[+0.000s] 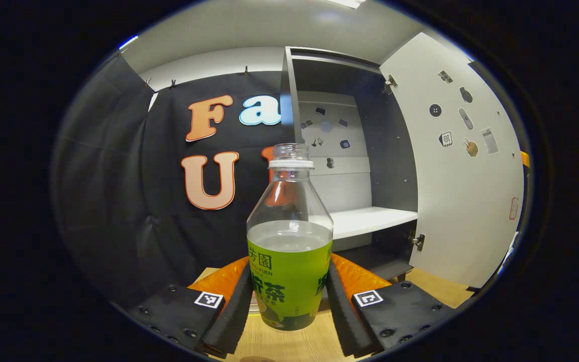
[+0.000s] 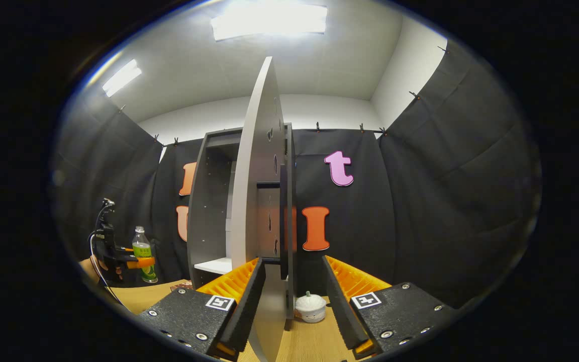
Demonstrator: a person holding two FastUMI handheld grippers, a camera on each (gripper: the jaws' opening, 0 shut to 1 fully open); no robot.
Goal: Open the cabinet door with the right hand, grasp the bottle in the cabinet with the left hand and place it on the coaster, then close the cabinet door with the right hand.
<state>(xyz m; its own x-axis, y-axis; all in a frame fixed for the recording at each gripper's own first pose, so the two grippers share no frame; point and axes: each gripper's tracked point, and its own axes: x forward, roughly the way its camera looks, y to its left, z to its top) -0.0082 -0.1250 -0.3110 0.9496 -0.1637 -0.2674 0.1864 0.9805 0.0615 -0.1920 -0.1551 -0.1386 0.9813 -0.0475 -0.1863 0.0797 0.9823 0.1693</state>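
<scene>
The left gripper [image 1: 289,306] points level, lower centre, its fingers closed against the upright bottle [image 1: 289,241] on the tabletop [image 1: 294,347]. The right gripper [image 2: 289,301], spread wide, straddles the open door [image 2: 257,201] edge.

Black cloth walls [image 2: 445,201] hang pinned by small clips below a plain white upper wall [image 2: 319,110], ahead of the claw and off to both its sides. Overhead, a white ceiling [image 2: 194,55] carries a bright rectangular light panel [image 2: 269,20] and a second strip light [image 2: 121,76] further left. Beneath the claw lies a pale wooden tabletop [image 2: 314,342], with a small white lidded ceramic pot [image 2: 310,306] just ahead.
</scene>
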